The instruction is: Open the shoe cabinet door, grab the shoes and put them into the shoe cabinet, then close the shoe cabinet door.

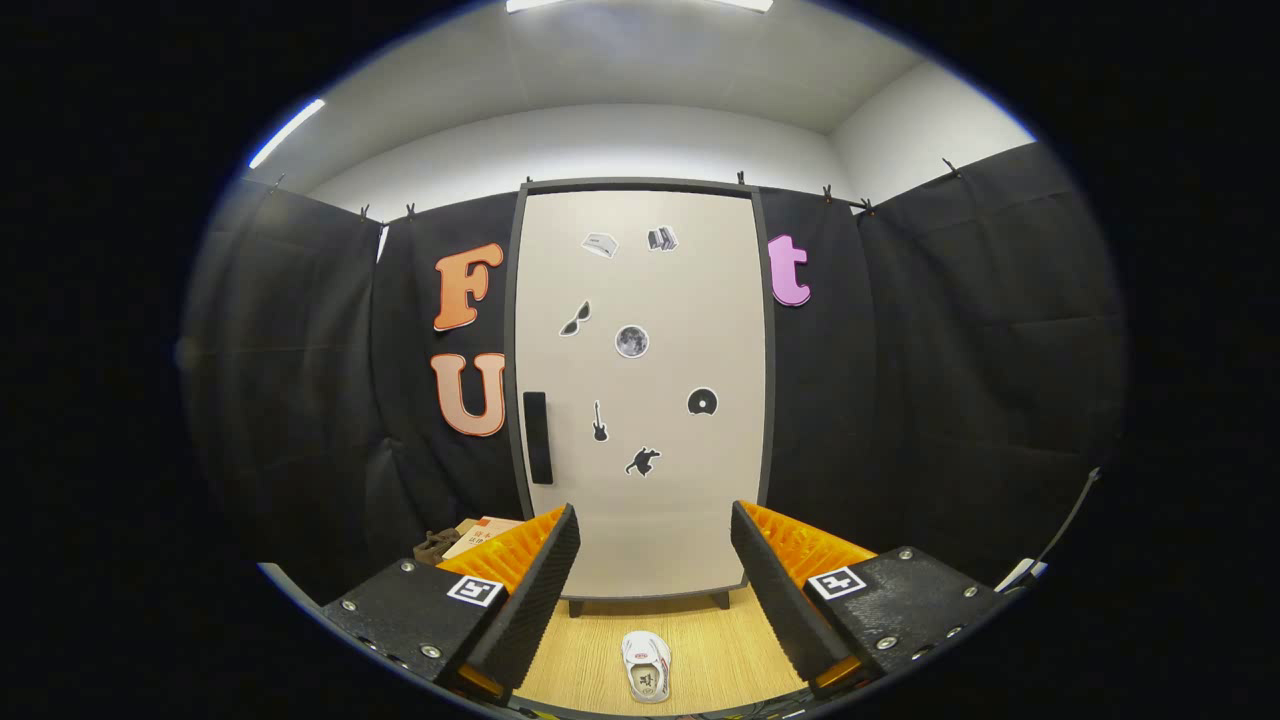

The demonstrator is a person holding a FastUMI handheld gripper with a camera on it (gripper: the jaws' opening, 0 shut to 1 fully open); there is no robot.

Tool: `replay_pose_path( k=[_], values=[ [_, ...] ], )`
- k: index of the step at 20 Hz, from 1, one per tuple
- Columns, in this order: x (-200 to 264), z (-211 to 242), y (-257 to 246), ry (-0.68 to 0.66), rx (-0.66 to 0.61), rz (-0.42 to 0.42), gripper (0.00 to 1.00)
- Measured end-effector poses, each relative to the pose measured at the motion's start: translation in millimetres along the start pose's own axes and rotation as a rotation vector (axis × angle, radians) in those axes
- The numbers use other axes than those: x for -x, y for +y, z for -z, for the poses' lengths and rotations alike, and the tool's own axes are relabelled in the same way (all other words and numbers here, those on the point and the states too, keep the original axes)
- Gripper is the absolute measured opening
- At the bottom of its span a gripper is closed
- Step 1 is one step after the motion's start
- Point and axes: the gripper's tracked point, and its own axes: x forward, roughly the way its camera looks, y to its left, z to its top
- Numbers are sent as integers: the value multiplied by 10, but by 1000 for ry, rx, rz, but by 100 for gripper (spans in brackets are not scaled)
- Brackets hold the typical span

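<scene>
Risk ahead: snagging the small white sneaker (646,667) lying on the pale wooden floor (720,650) between the fingers, or slipping off the narrow black vertical handle (537,437) at the left edge of the tall beige shoe cabinet door (640,400), shut and dotted with stickers. Gripper (655,580) held level, facing the door squarely from well back, spread wide, gripping nothing.
</scene>
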Motion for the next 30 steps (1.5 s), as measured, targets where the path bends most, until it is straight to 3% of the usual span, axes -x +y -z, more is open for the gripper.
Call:
replay_pose_path(
  k=[16,30],
  values=[
    [-188,76,153,23,7,-18,95],
    [-1136,144,1034,33,-10,-116,95]
  ],
)
